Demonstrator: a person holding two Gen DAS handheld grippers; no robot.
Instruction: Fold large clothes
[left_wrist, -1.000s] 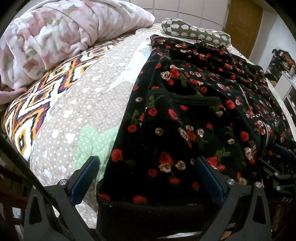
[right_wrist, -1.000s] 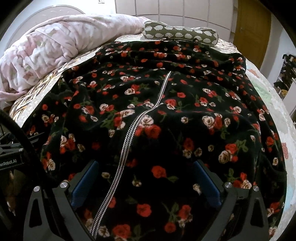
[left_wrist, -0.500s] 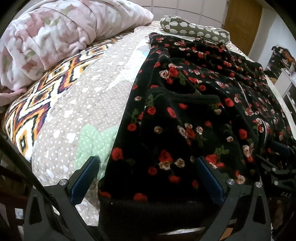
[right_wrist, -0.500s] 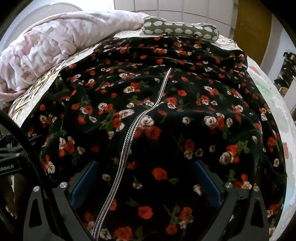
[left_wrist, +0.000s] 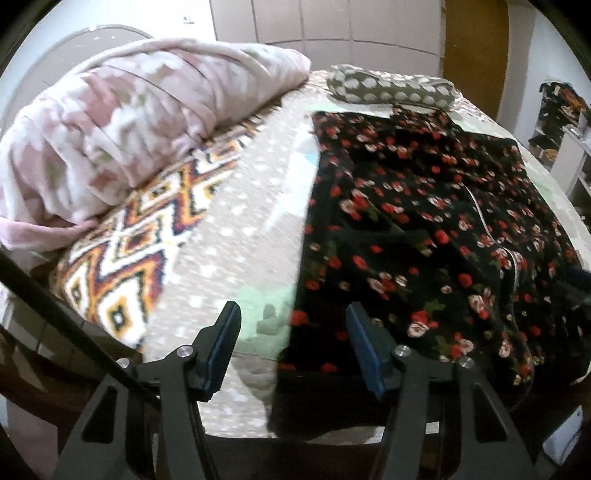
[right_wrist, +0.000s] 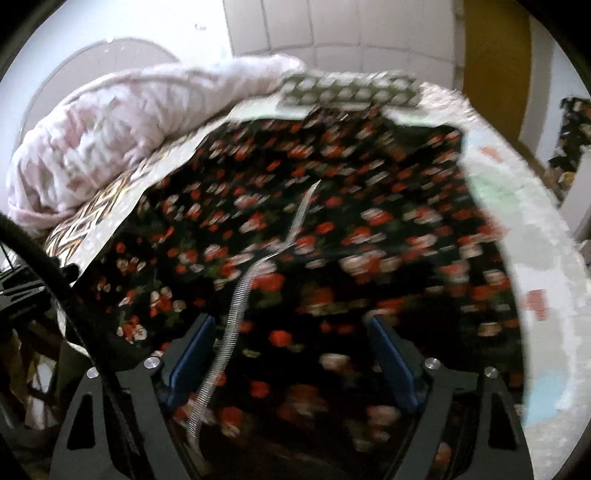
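Observation:
A black zip-up garment with red and white roses (left_wrist: 424, 221) lies spread on the bed, its hem nearest me. My left gripper (left_wrist: 293, 336) hovers over the garment's left hem corner and its jaws are closing. The garment's edge lies between them, and the left pad (left_wrist: 225, 332) stands over bare quilt, apart from the cloth. In the blurred right wrist view, my right gripper (right_wrist: 291, 354) is over the same garment (right_wrist: 332, 221) near the hem. Its jaws are closing, with the fabric and the silver zipper (right_wrist: 240, 295) between them. I see neither gripper clamped on cloth.
A dotted beige quilt (left_wrist: 229, 229) with a zigzag patch covers the bed. A bundled pink blanket (left_wrist: 129, 129) fills the far left and a spotted pillow (left_wrist: 391, 86) lies at the head. A wooden door (left_wrist: 476, 55) and shelves stand to the right.
Both grippers have risen and pulled back, so more of the bed and wall shows. Both pairs of jaws have narrowed, the left far more. The right view is now motion-blurred.

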